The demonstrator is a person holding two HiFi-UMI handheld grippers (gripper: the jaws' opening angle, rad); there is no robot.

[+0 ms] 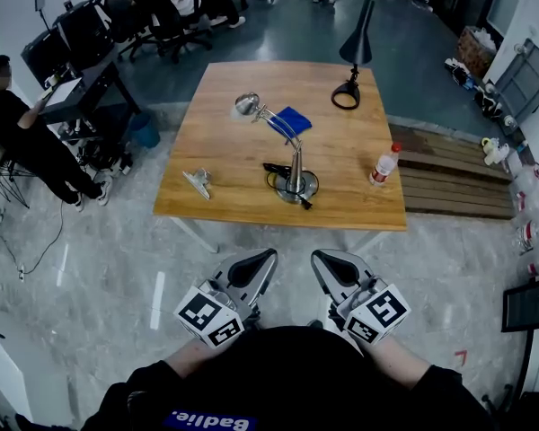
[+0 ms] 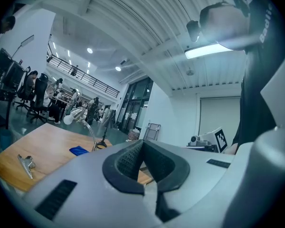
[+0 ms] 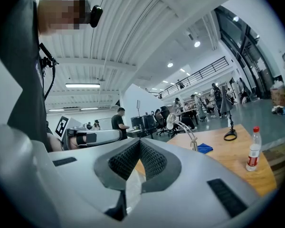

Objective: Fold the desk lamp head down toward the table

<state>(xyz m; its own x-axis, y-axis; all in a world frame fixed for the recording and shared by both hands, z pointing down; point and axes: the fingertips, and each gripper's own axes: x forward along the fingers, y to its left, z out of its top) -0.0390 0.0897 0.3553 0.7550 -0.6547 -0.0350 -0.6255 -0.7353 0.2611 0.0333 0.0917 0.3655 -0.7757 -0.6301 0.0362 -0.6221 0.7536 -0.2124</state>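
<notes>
A silver desk lamp stands on the wooden table, its round base near the front edge. Its jointed arm rises and leans left to the raised head. My left gripper and right gripper hang side by side short of the table's front edge, both shut with nothing between the jaws. In the left gripper view the shut jaws point level at the table, where the lamp head shows. The right gripper view looks past its shut jaws at the same lamp head.
A blue cloth lies behind the silver lamp. A black desk lamp stands at the table's far edge, a plastic bottle at the right, a metal clip at the front left. People sit at desks far left.
</notes>
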